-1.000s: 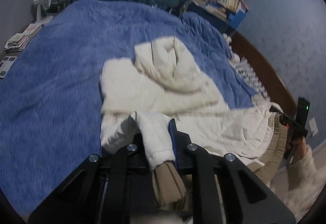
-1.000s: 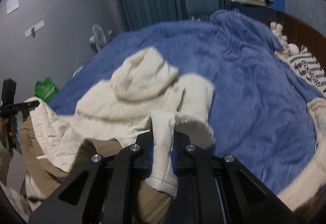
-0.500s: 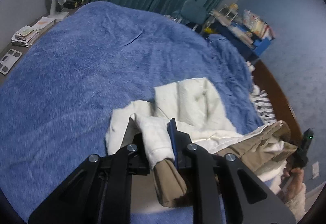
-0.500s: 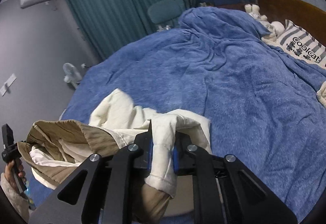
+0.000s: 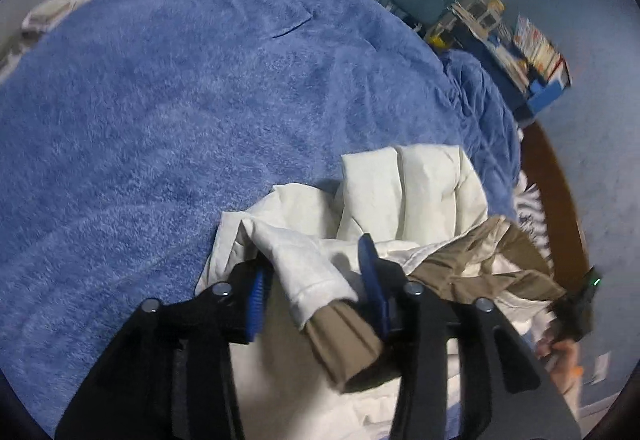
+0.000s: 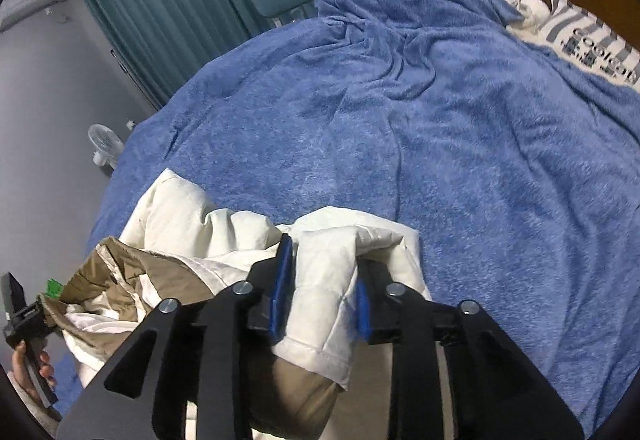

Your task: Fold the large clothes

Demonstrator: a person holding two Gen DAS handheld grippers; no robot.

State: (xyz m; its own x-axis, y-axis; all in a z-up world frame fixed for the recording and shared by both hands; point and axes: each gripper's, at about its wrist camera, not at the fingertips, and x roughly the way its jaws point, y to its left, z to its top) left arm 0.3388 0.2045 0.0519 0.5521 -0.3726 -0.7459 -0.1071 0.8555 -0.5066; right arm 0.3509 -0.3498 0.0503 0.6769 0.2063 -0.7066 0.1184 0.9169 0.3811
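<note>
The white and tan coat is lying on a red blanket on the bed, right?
Not quite. The blanket is blue, not red; both wrist views show it covering the bed. The rest is right: the white and tan coat lies bunched on it, with part of the coat between the fingers of each gripper, whose jaws are opening.
</note>
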